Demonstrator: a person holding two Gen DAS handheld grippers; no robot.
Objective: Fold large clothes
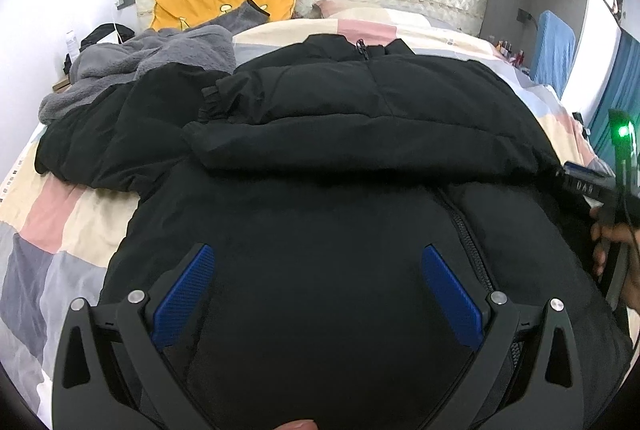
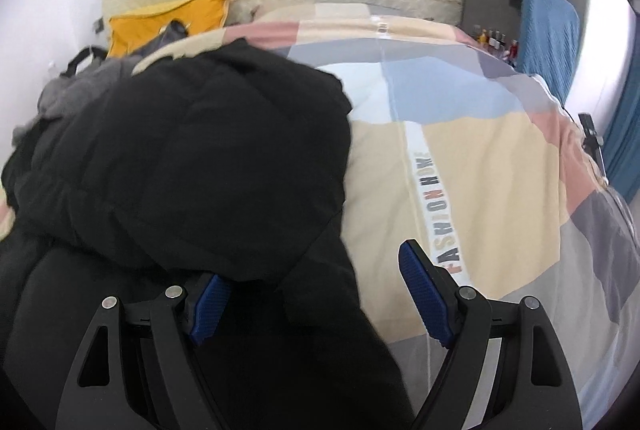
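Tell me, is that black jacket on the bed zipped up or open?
Zipped, as far as visible: on the black jacket the zipper runs closed up the front and at the collar. A folded sleeve hides the middle.

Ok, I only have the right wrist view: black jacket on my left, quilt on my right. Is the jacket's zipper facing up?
Observer: Yes. In the left wrist view the black jacket lies front up, its zipper running down the front.
Operator: Is the left gripper holding anything?
Observer: No. The left gripper hangs open over the jacket's front, nothing pinched.
Operator: Any other clothes nearby?
Observer: A grey fleece garment is bunched beyond the jacket's sleeve, by the yellow pillow.
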